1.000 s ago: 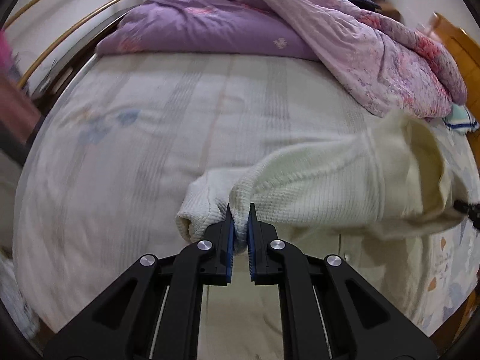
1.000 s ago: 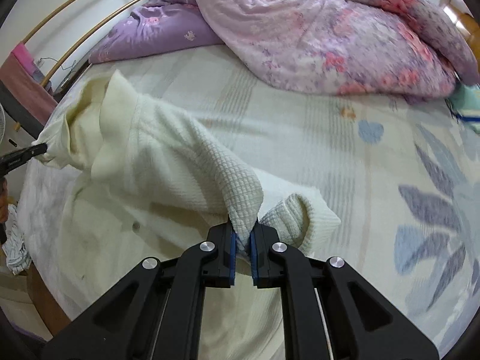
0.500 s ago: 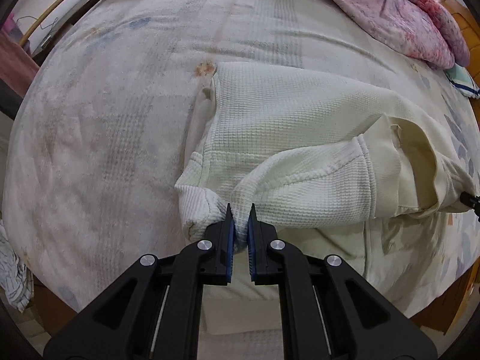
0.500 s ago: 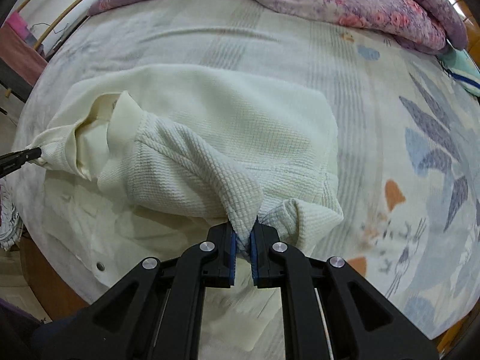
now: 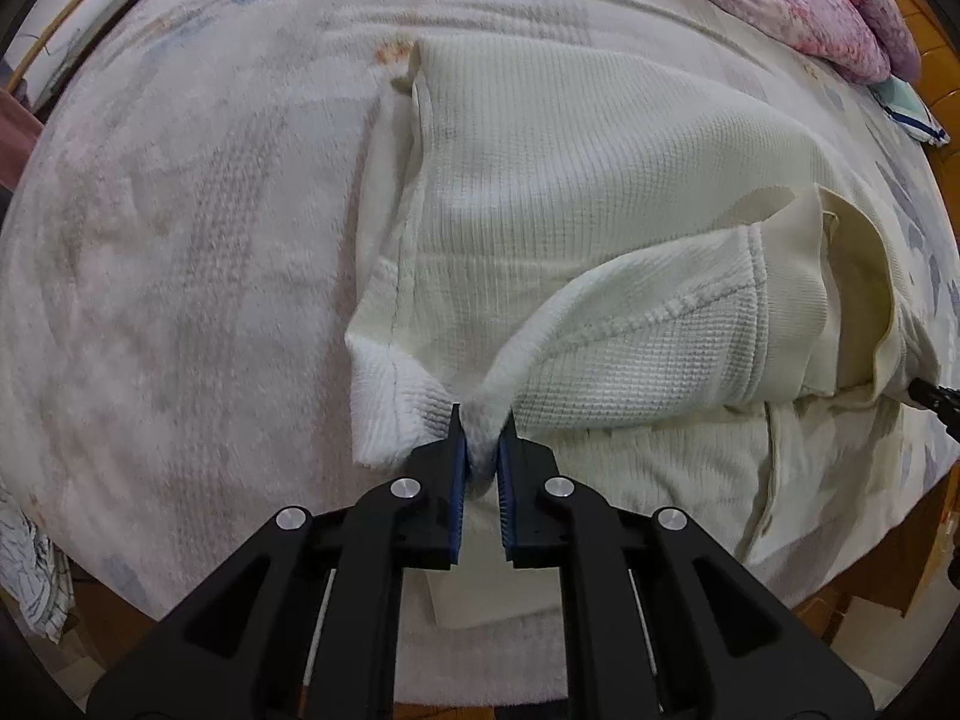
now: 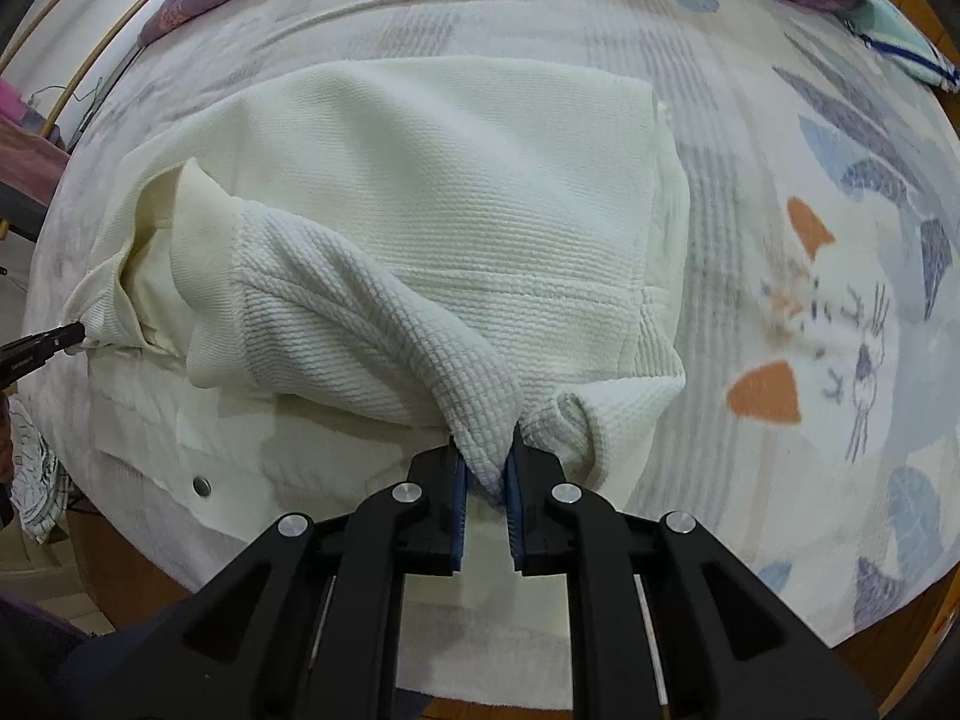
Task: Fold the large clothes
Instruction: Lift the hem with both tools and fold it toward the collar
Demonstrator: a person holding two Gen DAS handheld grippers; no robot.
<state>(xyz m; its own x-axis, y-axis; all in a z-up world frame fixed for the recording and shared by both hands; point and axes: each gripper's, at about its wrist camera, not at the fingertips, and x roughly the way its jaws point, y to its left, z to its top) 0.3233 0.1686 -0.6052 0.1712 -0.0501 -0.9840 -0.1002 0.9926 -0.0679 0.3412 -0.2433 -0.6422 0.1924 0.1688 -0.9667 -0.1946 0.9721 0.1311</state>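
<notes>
On bed [image 5: 180, 276]: cream waffle-knit garment [image 5: 570, 180] being laid flat.
Handling: soft, limp; corners suit pinching.
Left gripper [image 5: 478, 456], right gripper [image 6: 486, 468]: fingers easing apart, cloth being pinched.

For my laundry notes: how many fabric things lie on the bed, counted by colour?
Cream waffle-knit garment: 1
Pink floral quilt: 1
Purple quilt: 1
Mint cloth with blue stripe: 1
Total: 4
</notes>
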